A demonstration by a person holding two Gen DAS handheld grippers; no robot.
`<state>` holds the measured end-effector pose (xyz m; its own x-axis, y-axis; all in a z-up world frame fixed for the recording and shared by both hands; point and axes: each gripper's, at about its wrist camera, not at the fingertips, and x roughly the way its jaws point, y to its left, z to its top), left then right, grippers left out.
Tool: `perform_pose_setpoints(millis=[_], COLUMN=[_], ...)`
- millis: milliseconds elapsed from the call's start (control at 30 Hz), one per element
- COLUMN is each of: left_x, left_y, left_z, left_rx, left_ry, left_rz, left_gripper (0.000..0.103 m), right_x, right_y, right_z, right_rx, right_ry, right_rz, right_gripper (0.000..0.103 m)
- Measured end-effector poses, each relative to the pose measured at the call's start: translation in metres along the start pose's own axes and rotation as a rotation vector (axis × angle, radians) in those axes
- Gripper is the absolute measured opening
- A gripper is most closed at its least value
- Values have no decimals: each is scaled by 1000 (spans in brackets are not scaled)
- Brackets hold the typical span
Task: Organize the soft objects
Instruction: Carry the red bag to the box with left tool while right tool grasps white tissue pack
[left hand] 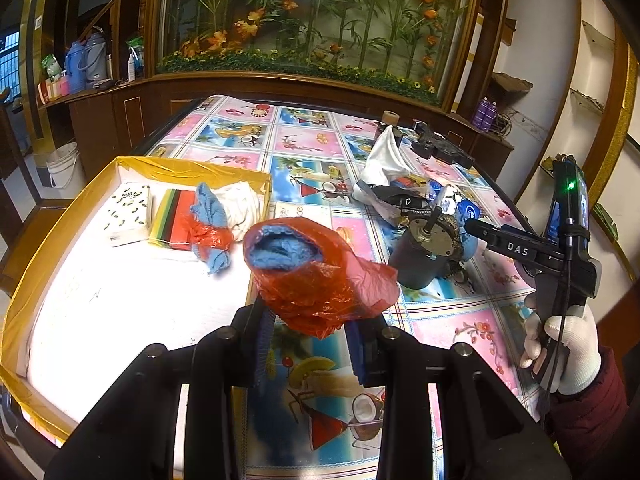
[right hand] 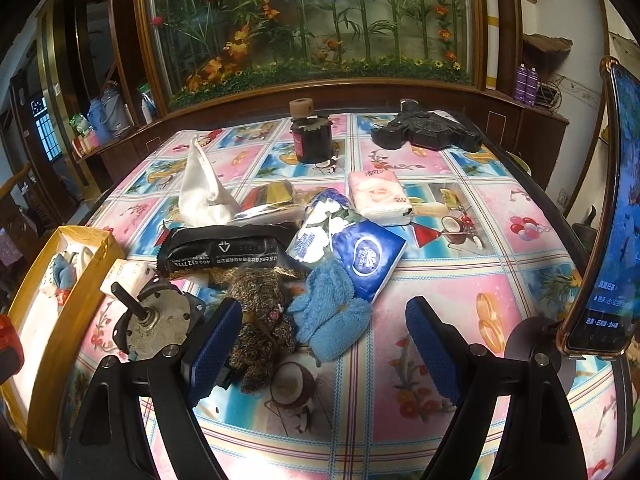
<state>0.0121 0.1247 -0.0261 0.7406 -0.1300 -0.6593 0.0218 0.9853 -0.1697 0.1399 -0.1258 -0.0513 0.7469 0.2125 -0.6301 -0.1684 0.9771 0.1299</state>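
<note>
Right now your left gripper [left hand: 308, 334] squeezes a crinkly red plastic bag [left hand: 320, 276] with a fluffy blue cloth [left hand: 276, 254] poking out, held over the edge of the yellow box [left hand: 52, 240]. Your right gripper [right hand: 324, 344] is spread wide, holding nothing, above another blue cloth [right hand: 332, 312] on the table [right hand: 460, 280].

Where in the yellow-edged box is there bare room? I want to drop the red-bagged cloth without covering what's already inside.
The white floor of the box is bare across its near half, bordered by the yellow rim on the left. The far end is crowded: tissue pack, striped cloths, blue towel. The left tongs grip the red bag just right of the box's right wall.
</note>
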Motion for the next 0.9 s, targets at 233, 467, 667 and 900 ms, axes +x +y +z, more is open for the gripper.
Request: perform_pose_setpoints(millis=[233,467,667,900], left_x=[-21,-33,-34,-36], left_y=[13,33,47,88], left_z=[1,-1,-3,0], left_rx=[-23,-48,-48,-92], left_ry=[-48,-79,-87,-92], left_rz=[-5,-4,-6,25], left_gripper=[30,30,30,30], right_x=[-20,-24,-5,65], right_y=[-6,5,82,186], right_z=[14,42,66,71], right_rx=[19,31,-150,-599], right_ry=[-1,75,220,401], right_rz=[90,289,411,272], right_gripper=[84,84,84,83])
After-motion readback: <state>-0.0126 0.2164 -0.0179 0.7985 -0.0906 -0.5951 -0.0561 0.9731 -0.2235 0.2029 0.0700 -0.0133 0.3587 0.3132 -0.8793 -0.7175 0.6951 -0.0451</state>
